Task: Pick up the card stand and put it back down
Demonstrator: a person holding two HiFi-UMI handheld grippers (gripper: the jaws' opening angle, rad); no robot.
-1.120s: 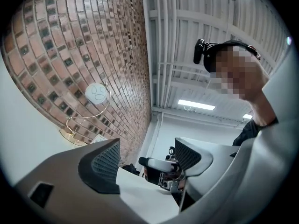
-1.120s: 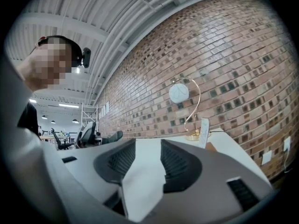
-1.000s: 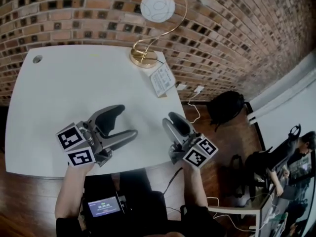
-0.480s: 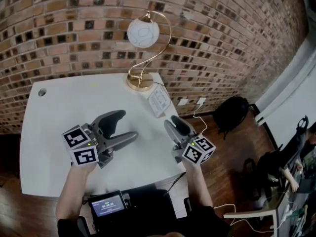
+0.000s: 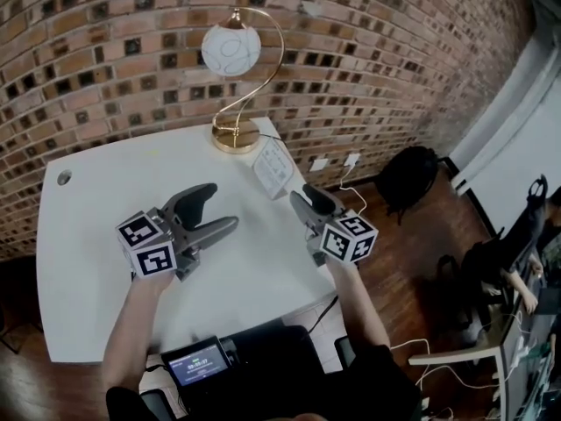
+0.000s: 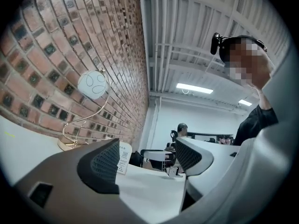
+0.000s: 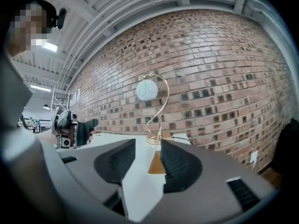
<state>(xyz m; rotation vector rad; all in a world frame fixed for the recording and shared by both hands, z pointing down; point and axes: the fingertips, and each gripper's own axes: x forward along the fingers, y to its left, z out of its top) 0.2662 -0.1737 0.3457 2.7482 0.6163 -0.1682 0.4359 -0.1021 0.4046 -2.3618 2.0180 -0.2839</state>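
The card stand (image 5: 273, 167) stands on the white surface (image 5: 96, 209) just beside the lamp (image 5: 235, 136), clear of both grippers; the left gripper (image 5: 223, 207) is spread wide, empty; the right gripper (image 5: 307, 202) gapes more narrowly, holding nothing.

1. Lamp (image 5: 233, 135) at the table's (image 5: 88, 235) far edge, wall (image 5: 114, 68) behind.
2. Card stand (image 5: 273, 167) just right of it.
3. Left gripper (image 5: 221, 209) over mid-table, right gripper (image 5: 310, 202) near the right edge, before the stand.
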